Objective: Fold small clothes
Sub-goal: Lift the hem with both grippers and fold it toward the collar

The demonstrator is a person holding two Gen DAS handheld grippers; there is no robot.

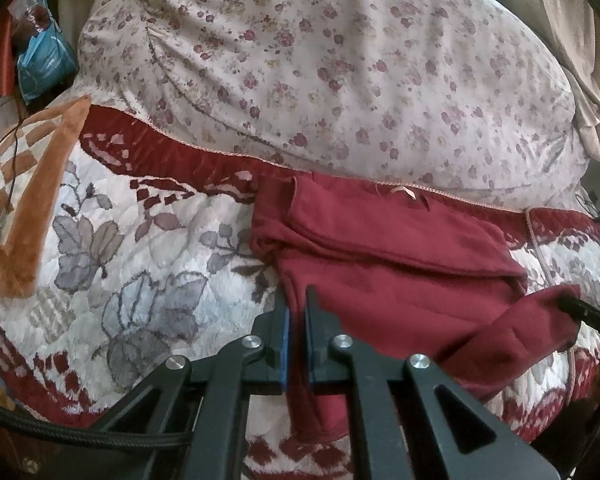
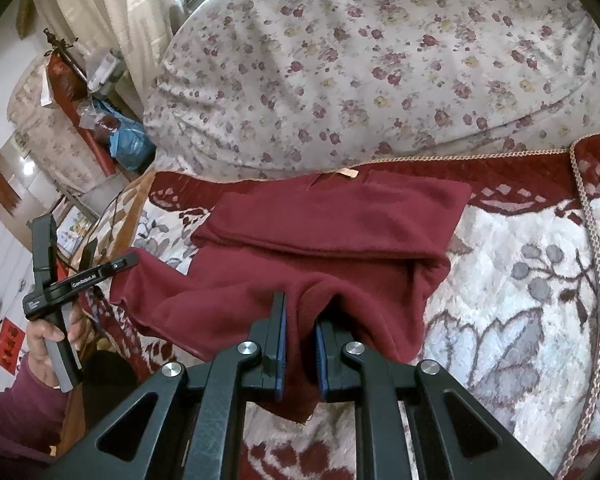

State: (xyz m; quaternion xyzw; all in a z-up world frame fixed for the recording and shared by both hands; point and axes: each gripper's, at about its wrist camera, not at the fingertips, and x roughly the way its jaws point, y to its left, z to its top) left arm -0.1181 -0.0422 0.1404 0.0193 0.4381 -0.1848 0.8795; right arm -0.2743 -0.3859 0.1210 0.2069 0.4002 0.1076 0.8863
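Red fleece makes up the small soft garment, which lies partly folded on the flowery quilted bedspread, in the middle of both views. It looks light and floppy, so it should bend and sag easily. The hems look like the best places to hold. The left claw is pinched on one bottom edge. The right claw is pinched on a bunched bit. Behind, at the top of the frame, sits a big flower-print pillow.
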